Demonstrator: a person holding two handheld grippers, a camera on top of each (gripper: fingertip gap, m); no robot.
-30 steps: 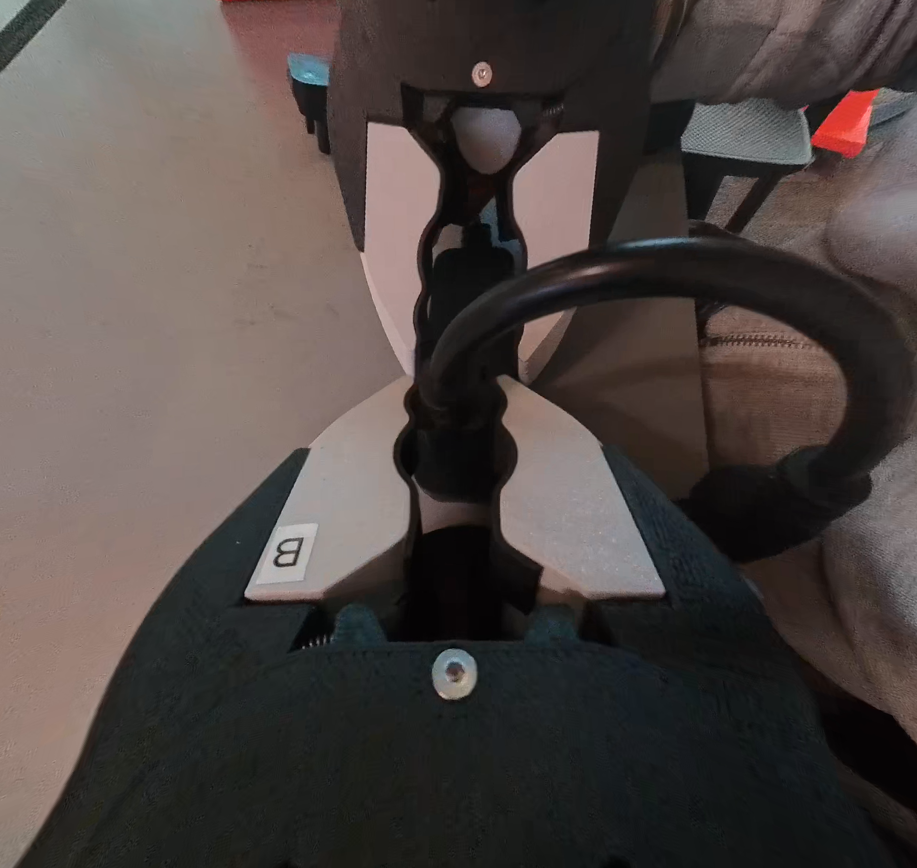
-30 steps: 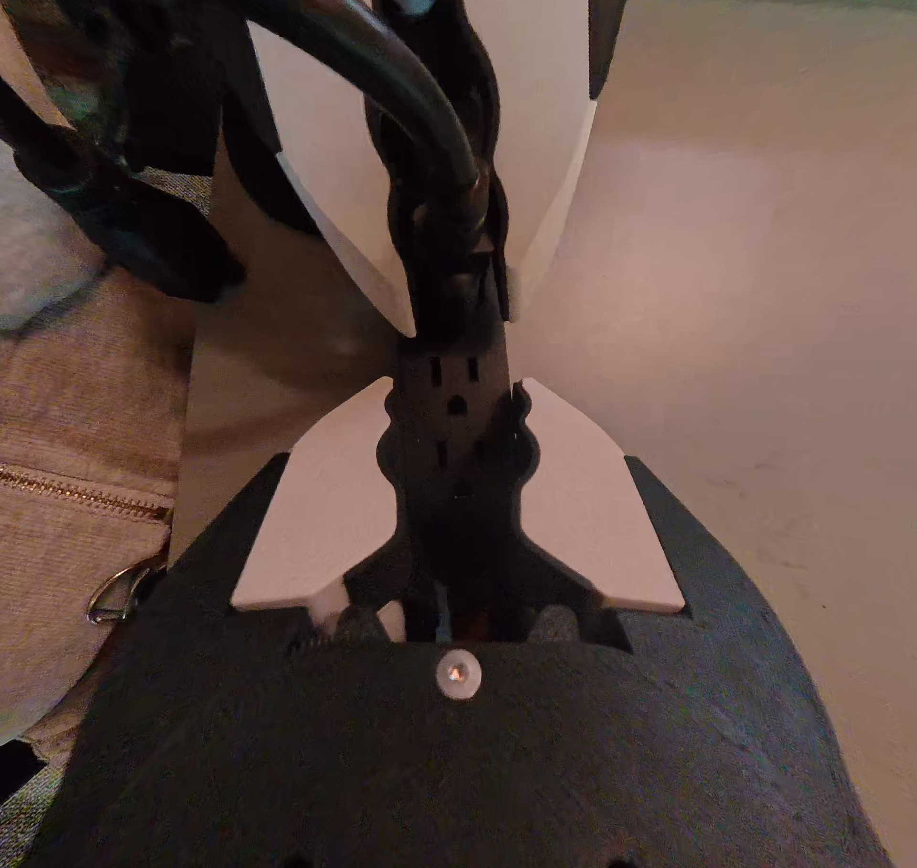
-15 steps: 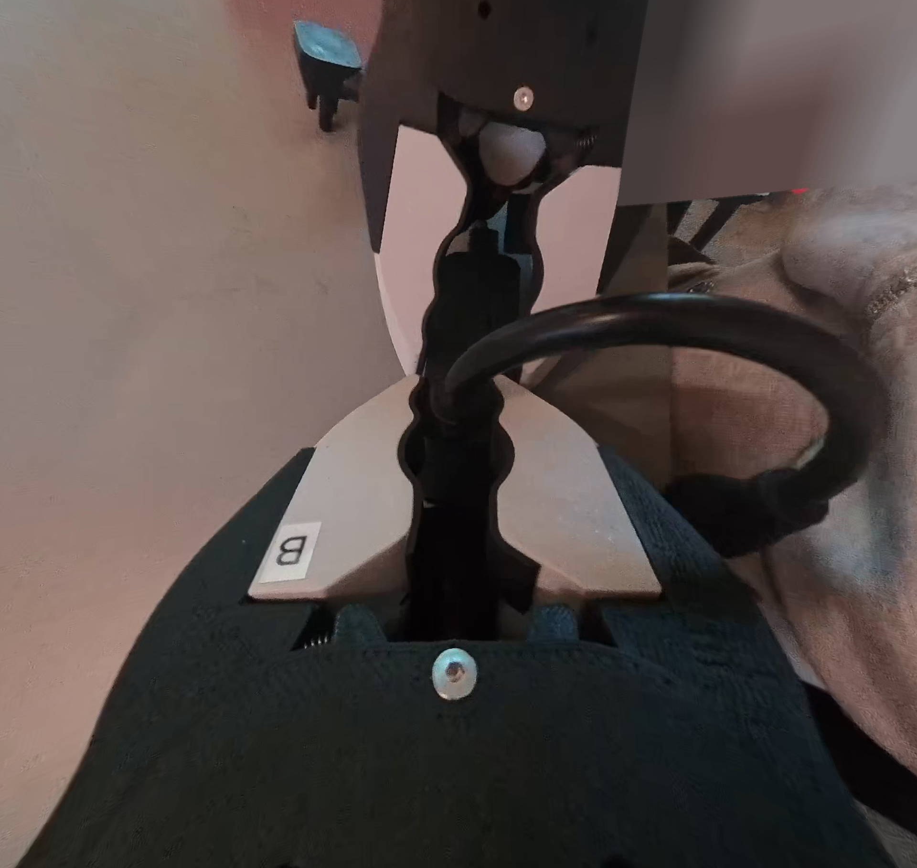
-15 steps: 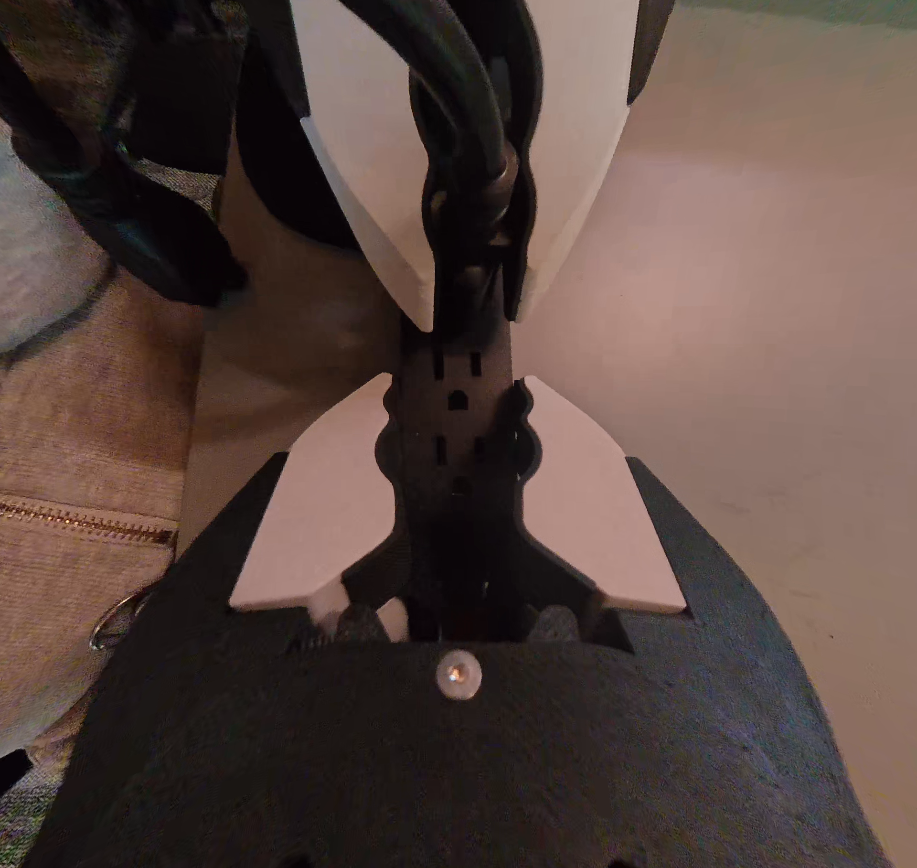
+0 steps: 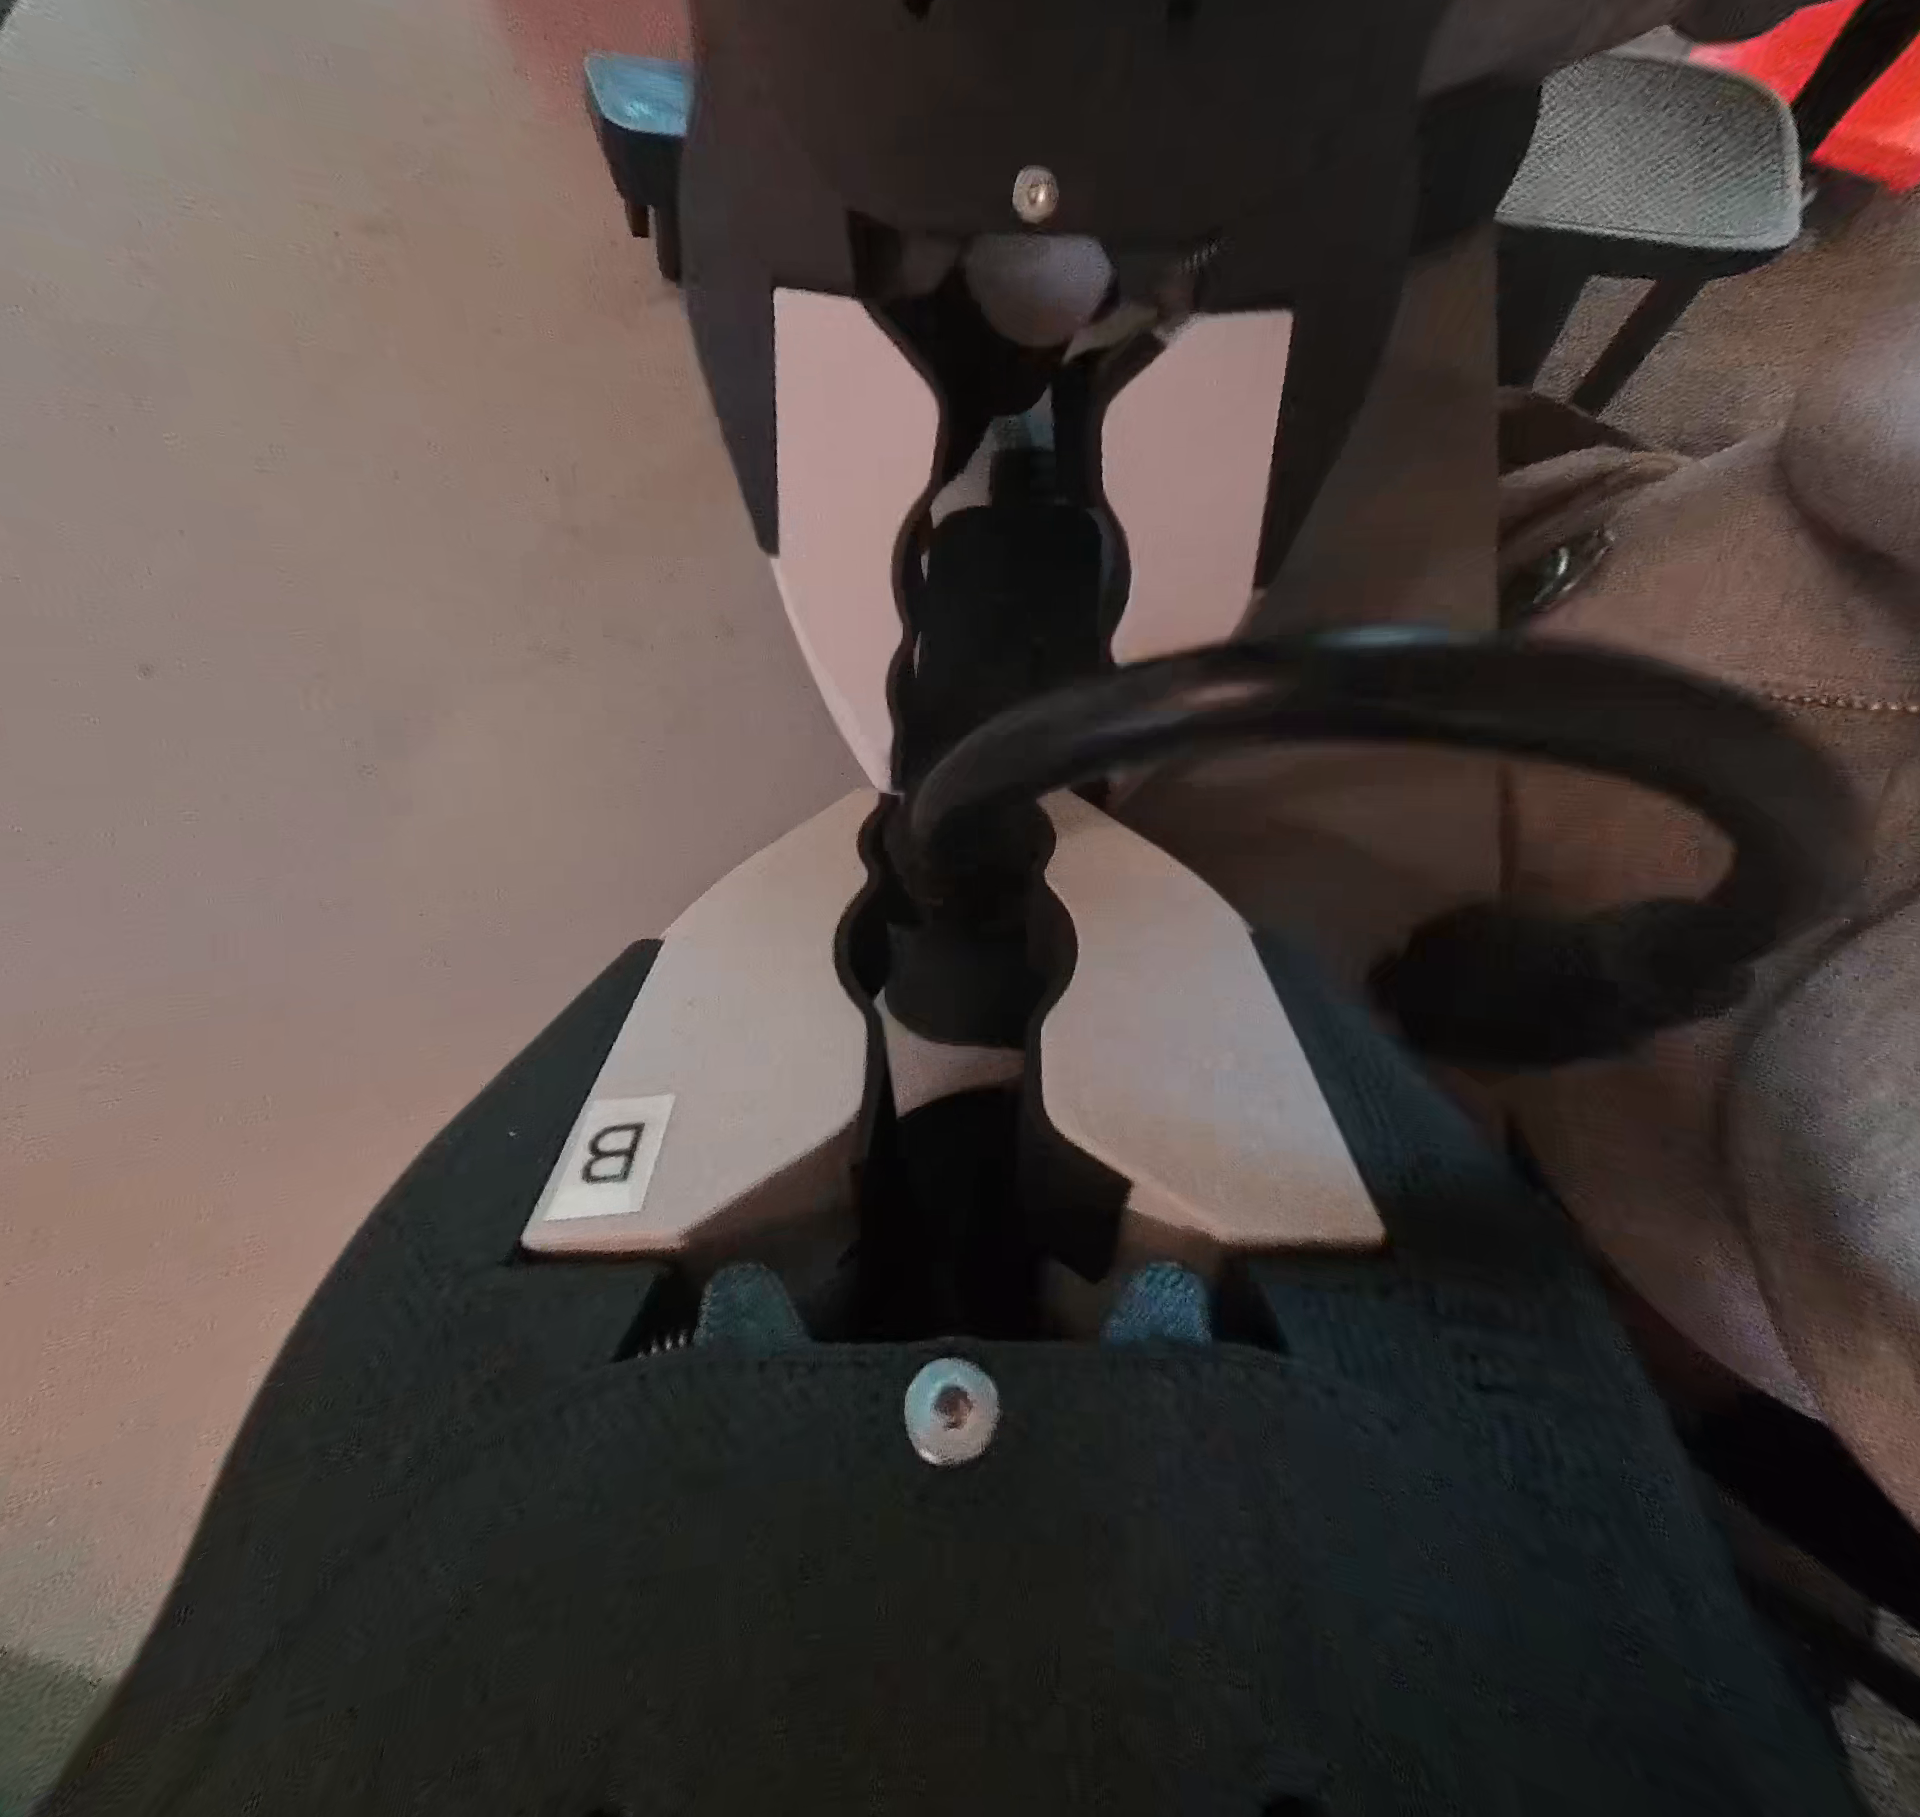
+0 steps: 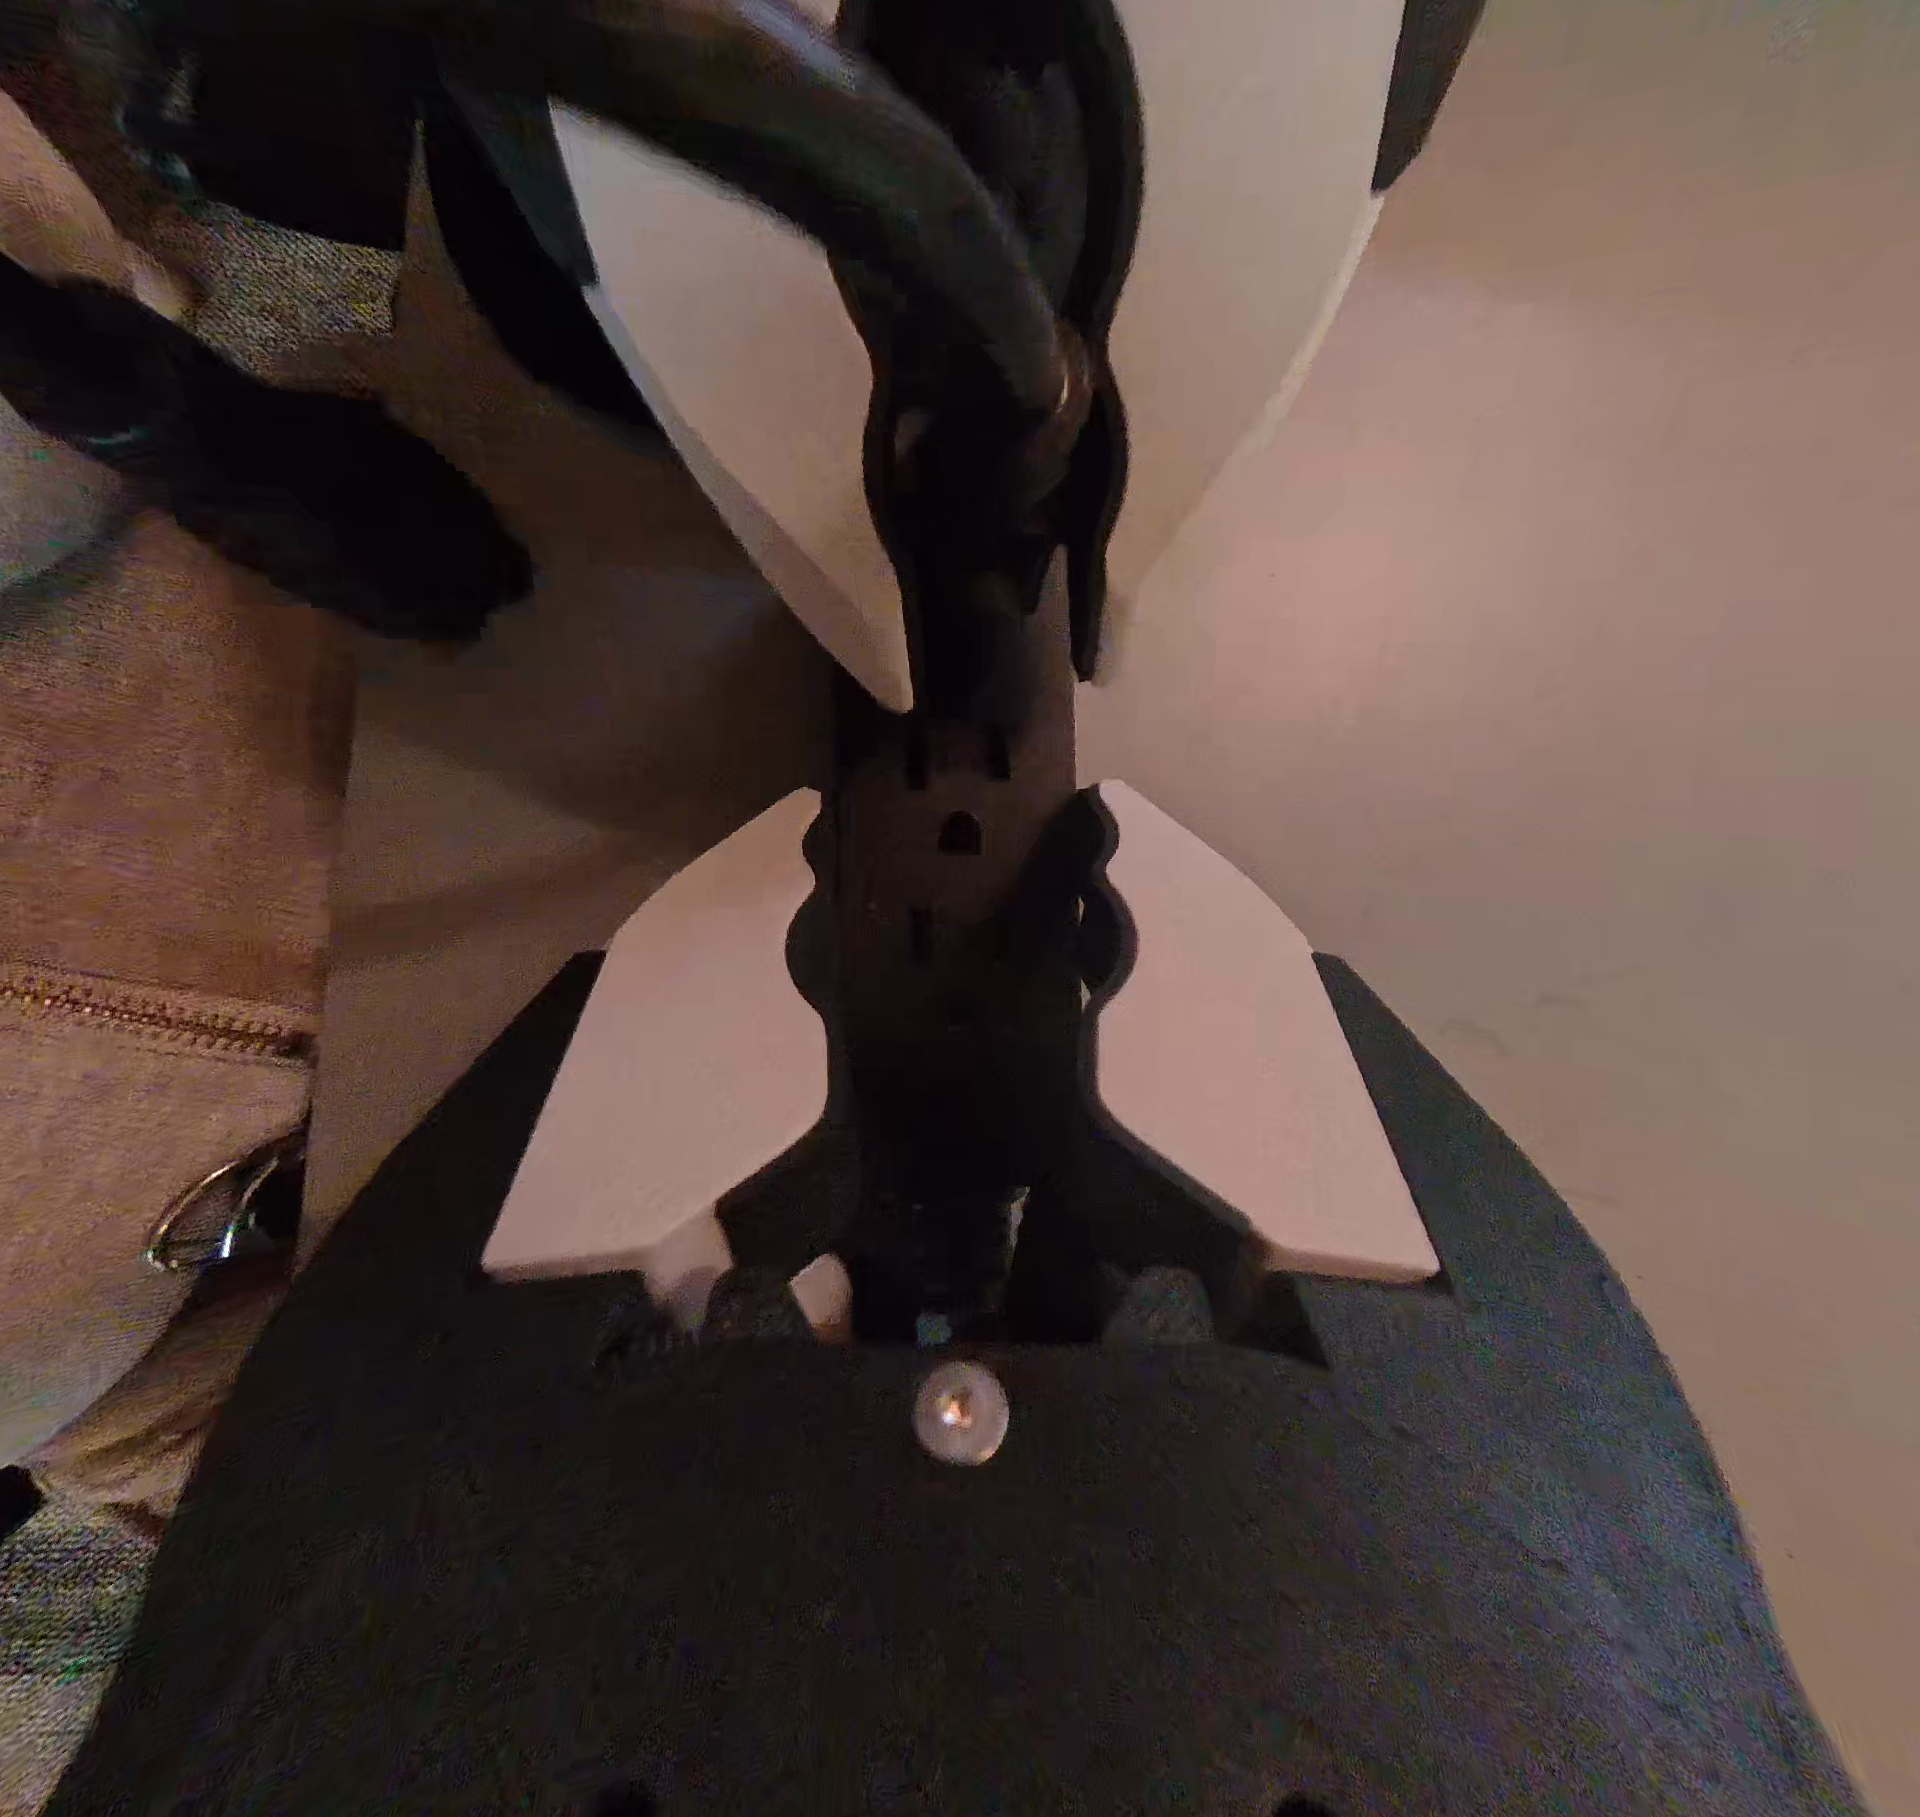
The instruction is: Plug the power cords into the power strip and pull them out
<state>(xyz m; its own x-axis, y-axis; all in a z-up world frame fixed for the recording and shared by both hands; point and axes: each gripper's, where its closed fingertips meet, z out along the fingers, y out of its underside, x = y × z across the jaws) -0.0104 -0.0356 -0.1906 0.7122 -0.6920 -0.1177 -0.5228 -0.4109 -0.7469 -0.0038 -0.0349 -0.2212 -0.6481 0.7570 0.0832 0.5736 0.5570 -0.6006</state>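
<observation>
In the left wrist view my left gripper [image 5: 971, 822] is shut on a black plug [image 5: 961, 946]. Its thick black cord [image 5: 1455, 687] loops off to the right. My right gripper [image 5: 997, 728] faces it nose to nose and holds the black power strip [image 5: 1013, 604]. In the right wrist view my right gripper [image 6: 956, 791] is shut on the power strip [image 6: 951, 884], whose sockets face up. The left gripper [image 6: 997, 687] holds the plug [image 6: 977, 510] against the strip's far end. The prongs are hidden. The cord [image 6: 779, 136] arcs up and left.
The grippers are above a pale tabletop [image 5: 312, 624]. A person's beige zipped clothing [image 6: 135, 884] is close beside the grippers. A black strap wraps the cord [image 5: 1558, 988]. A small blue-black object [image 5: 634, 105] lies on the table; a grey chair [image 5: 1652, 157] stands behind. The tips of both grippers are at nearly the same place.
Both grippers stay shut and tip to tip. The left gripper with the plug has rocked slightly against the strip, and the cord loop has swung a little.
</observation>
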